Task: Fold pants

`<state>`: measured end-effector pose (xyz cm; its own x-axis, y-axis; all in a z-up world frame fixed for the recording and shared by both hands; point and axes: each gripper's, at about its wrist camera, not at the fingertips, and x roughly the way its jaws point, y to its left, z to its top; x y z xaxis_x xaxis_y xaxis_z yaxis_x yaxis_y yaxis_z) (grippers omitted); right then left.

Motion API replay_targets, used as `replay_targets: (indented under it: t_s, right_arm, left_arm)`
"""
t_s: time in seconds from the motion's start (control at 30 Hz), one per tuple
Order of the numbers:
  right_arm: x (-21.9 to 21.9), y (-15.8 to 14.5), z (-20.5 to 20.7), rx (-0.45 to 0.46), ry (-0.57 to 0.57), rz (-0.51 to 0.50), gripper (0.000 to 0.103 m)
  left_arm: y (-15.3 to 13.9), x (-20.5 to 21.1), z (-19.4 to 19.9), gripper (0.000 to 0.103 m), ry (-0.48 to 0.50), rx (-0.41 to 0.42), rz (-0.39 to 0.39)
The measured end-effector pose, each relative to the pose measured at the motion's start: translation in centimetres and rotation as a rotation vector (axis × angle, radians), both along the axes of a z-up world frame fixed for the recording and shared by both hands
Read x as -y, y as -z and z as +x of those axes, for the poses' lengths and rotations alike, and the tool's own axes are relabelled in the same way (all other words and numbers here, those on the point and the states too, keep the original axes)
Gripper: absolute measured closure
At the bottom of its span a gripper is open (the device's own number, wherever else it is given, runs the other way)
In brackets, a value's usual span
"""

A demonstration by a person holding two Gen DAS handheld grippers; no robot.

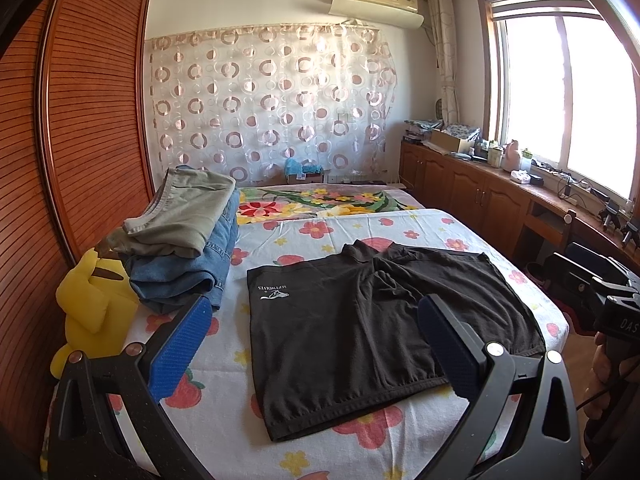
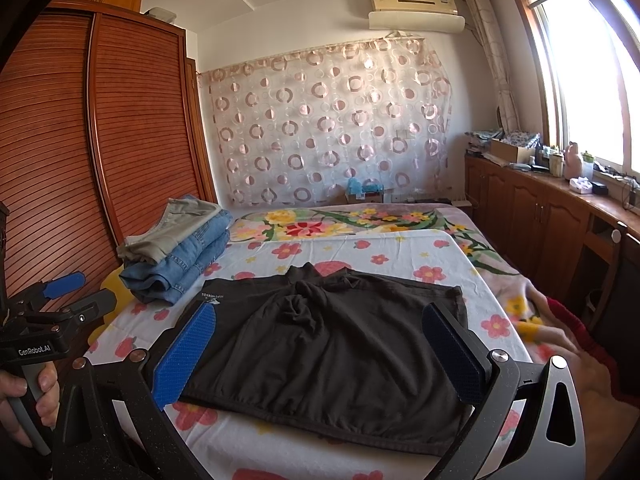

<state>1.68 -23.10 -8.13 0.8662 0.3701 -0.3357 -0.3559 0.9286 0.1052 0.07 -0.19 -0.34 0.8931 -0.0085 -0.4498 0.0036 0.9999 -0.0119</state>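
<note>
A pair of black shorts [image 1: 360, 328] [image 2: 320, 344] lies flat on the flowered bed sheet [image 1: 320, 448] [image 2: 280, 444], with its waistband toward me and a small white logo at its far left corner. The cloth is bunched at the crotch. My left gripper [image 1: 316, 304] hovers open over the shorts' near left part, its blue pads [image 1: 184, 348] wide apart and nothing between them. My right gripper [image 2: 320, 312] is open too, straddling the shorts from above. In the right wrist view the left gripper [image 2: 80, 294] shows at the left edge, held by a hand [image 2: 24, 392].
Folded khaki pants [image 1: 188, 212] [image 2: 176, 220] sit on folded jeans [image 1: 192, 276] [image 2: 180, 268] at the bed's left. A yellow plush toy [image 1: 92, 308] lies beside the stack. A wooden wardrobe [image 1: 80, 120] stands on the left; low cabinets [image 1: 472, 192] and a window are on the right.
</note>
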Motion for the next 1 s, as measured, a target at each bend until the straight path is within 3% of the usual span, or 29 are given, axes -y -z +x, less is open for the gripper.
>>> replay_targets:
  t_s: [0.5, 0.8, 1.0]
  right_arm:
    - [0.1, 0.1, 0.1, -0.003, -0.001, -0.001, 0.0]
    - [1.1, 1.0, 1.4, -0.042, 0.024, -0.026, 0.0]
    - [1.8, 1.0, 2.1, -0.067, 0.048, -0.044, 0.0]
  left_arm:
    - [-0.1, 0.4, 0.0, 0.0, 0.0, 0.0, 0.002]
    - [1.0, 1.4, 1.0, 0.0, 0.001, -0.073, 0.034]
    - [3.0, 0.5, 1.5, 0.0, 0.028, -0.121, -0.01]
